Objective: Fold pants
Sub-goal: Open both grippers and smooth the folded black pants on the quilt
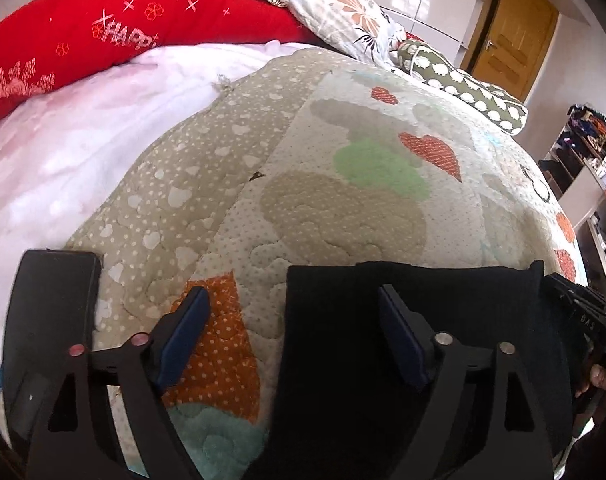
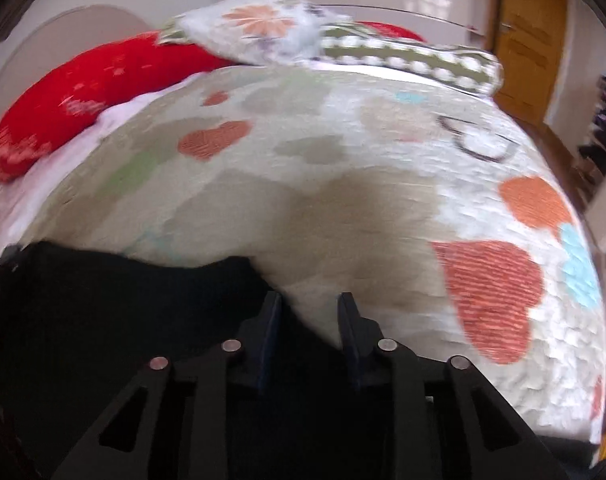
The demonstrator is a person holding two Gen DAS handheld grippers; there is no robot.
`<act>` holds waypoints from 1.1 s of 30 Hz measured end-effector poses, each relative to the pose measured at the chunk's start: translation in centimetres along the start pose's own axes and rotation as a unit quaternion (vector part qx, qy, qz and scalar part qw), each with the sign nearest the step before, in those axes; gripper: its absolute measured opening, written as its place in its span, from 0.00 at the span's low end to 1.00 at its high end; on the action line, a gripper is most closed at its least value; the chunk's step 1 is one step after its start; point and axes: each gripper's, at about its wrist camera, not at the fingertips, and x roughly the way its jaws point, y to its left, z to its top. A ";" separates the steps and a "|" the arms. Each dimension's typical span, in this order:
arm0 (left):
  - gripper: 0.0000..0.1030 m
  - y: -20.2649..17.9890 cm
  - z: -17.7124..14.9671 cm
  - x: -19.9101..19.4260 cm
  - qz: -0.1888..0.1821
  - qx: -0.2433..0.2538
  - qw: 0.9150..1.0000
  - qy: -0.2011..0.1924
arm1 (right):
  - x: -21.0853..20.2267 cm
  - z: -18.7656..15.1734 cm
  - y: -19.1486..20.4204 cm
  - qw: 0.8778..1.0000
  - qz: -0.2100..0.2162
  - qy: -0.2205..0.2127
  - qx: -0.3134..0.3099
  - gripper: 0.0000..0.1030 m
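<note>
The black pants (image 1: 415, 320) lie flat on the quilted bed cover near its front edge. My left gripper (image 1: 293, 300) is wide open above the pants' left edge, one finger over the quilt, the other over the cloth. In the blurred right wrist view the pants (image 2: 103, 312) fill the lower left. My right gripper (image 2: 309, 302) stands partly open over the pants' right edge, with black cloth between the fingers low down; I cannot tell whether it grips. The right gripper also shows at the right edge of the left wrist view (image 1: 583, 312).
A black phone (image 1: 51, 308) lies on the bed to the left of my left gripper. A red pillow (image 1: 103, 32), a floral pillow (image 1: 335, 4) and a green patterned cushion (image 1: 463, 84) lie at the far end. A wooden door (image 1: 511, 28) and cluttered shelves (image 1: 591, 152) stand to the right.
</note>
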 end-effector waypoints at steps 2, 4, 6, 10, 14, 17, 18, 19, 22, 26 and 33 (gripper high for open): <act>0.84 0.0 0.0 -0.1 -0.004 -0.004 1.000 -0.002 | -0.9 -0.1 -0.6 1.000 0.012 -0.005 0.012 0.28; 0.84 -0.2 -0.1 -0.8 0.001 -0.002 1.000 -0.008 | -2.2 -0.4 -0.5 1.000 0.009 -0.011 0.008 0.32; 0.83 -0.5 -0.2 -1.9 0.008 0.005 1.000 -0.018 | -3.8 -0.8 -0.7 1.000 0.012 -0.016 0.004 0.32; 0.83 -1.4 -0.6 -3.9 0.018 0.024 0.999 -0.034 | -7.1 -2.5 -0.3 0.999 0.018 -0.025 -0.009 0.42; 0.83 -2.6 -1.2 -5.6 0.008 0.036 0.998 -0.044 | -9.2 -4.5 -0.2 0.999 0.022 -0.027 -0.007 0.44; 0.83 -3.7 -1.7 -6.7 -0.001 0.046 0.998 -0.051 | -9.9 -6.0 -0.2 1.000 0.018 -0.021 -0.009 0.46; 0.83 -4.1 -1.9 -7.1 -0.005 0.049 0.997 -0.052 | -10.0 -6.4 -0.2 1.000 0.018 -0.019 -0.009 0.46; 0.83 -4.6 -2.1 -7.4 -0.011 0.053 0.997 -0.054 | -10.2 -7.0 -0.4 1.000 0.019 -0.014 -0.007 0.46; 0.83 -5.6 -2.8 -7.8 -0.018 0.062 0.996 -0.056 | -10.4 -8.2 -0.7 1.000 0.016 -0.008 0.000 0.46; 0.83 -6.7 -3.6 -8.1 -0.028 0.070 0.996 -0.053 | -10.8 -9.5 -2.0 1.000 0.008 -0.002 0.020 0.49; 0.83 -8.2 -5.8 -7.4 -0.048 0.079 0.995 -0.038 | -11.6 -11.6 -4.1 0.999 -0.005 0.001 0.037 0.58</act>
